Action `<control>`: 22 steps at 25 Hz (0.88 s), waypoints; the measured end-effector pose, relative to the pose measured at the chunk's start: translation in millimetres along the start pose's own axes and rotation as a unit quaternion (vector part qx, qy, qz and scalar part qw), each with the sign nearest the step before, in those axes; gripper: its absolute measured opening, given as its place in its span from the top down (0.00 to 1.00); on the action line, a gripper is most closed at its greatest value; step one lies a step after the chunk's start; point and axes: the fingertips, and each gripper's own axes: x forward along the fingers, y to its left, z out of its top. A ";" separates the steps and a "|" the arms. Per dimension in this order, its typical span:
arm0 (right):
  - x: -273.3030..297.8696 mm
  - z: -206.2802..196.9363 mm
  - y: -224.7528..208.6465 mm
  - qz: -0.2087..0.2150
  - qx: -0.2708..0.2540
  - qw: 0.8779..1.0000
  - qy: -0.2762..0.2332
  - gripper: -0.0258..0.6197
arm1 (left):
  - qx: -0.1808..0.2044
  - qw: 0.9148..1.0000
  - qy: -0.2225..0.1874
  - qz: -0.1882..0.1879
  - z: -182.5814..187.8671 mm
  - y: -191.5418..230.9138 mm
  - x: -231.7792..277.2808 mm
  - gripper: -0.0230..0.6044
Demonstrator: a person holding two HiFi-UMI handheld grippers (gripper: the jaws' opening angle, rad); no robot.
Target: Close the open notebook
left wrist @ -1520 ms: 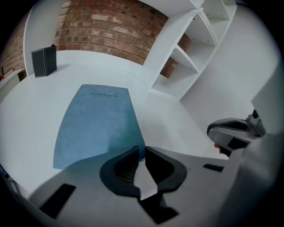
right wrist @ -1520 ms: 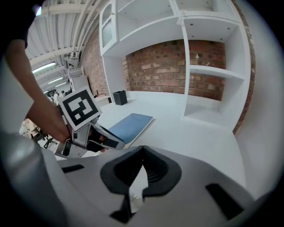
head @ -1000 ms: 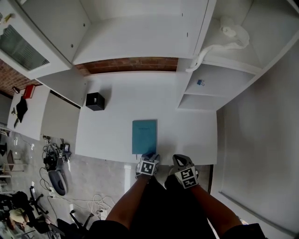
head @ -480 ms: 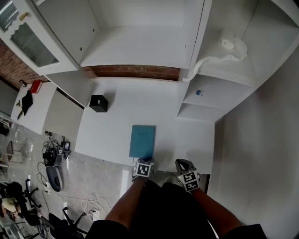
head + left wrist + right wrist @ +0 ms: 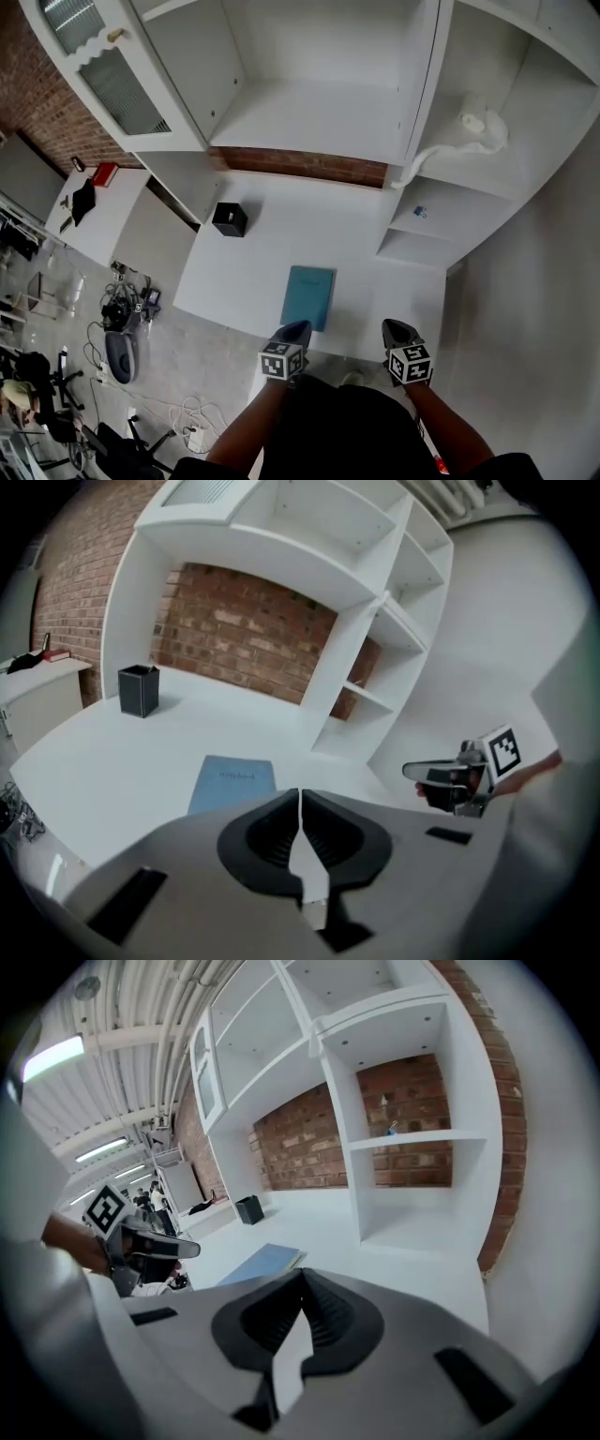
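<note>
Notebook (image 5: 308, 296) lies closed and flat on the white table (image 5: 281, 234), near its front edge. 2 grippers hover clear of it: left gripper (image 5: 296, 328) has just been closing its jaws, with nothing between them; right gripper (image 5: 391, 327) is pressed together, empty.

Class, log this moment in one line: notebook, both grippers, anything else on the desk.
notebook: closed, flat on desk | left gripper: just closed, empty | right gripper: shut, empty | black box: upright, apart
</note>
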 end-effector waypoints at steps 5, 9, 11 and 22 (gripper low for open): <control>-21.5 51.8 0.1 -0.047 0.026 0.998 -0.042 0.96 | -0.032 0.996 -0.077 0.012 63.1 12.5 -51.1 0.95; -45.3 109.1 13.7 -0.083 0.018 0.993 -0.081 0.96 | -0.011 0.990 -0.139 0.023 120.2 23.4 -89.0 0.95; -57.0 140.0 27.4 -0.088 0.017 0.989 -0.115 0.96 | 0.010 0.986 -0.164 0.025 145.9 29.0 -107.4 0.95; -60.1 206.0 82.1 -0.114 0.003 0.977 -0.179 0.96 | 0.119 0.962 -0.244 0.022 223.2 65.4 -178.2 0.95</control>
